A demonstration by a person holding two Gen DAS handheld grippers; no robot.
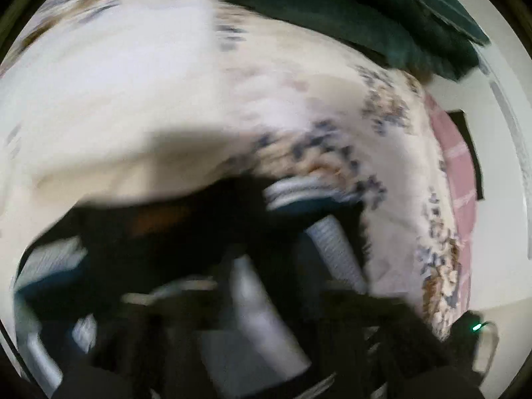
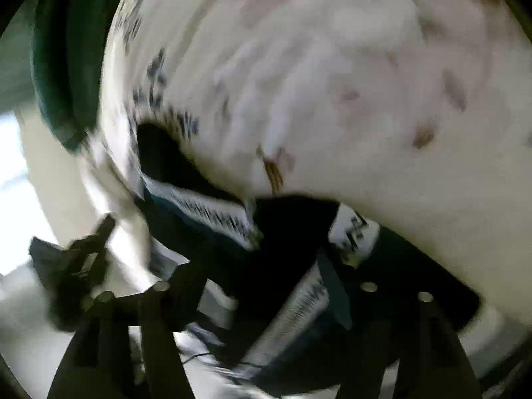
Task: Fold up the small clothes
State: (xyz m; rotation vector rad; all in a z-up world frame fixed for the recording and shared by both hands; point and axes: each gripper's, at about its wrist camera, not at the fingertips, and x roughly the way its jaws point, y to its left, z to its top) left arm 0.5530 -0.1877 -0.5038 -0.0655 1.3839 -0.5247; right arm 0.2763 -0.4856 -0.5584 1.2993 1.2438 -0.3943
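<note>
Both views are heavily blurred by motion. A dark garment with white striped bands (image 1: 292, 196) hangs bunched in front of my left gripper (image 1: 232, 266), whose fingers are lost behind the cloth. In the right wrist view the same dark striped garment (image 2: 212, 212) drapes over and between my right gripper (image 2: 266, 266); its dark fingers (image 2: 159, 299) frame the cloth. The garment is lifted just above a white floral bedspread (image 1: 166, 83), which also fills the right wrist view (image 2: 332, 83). The other gripper (image 2: 73, 259) shows at the left of the right wrist view.
A dark green blanket or pillow (image 1: 349, 10) lies at the far side of the bed and also shows in the right wrist view (image 2: 56, 66). A pink checked sheet edge (image 1: 455, 166) and a white wall (image 1: 498, 232) are at the right.
</note>
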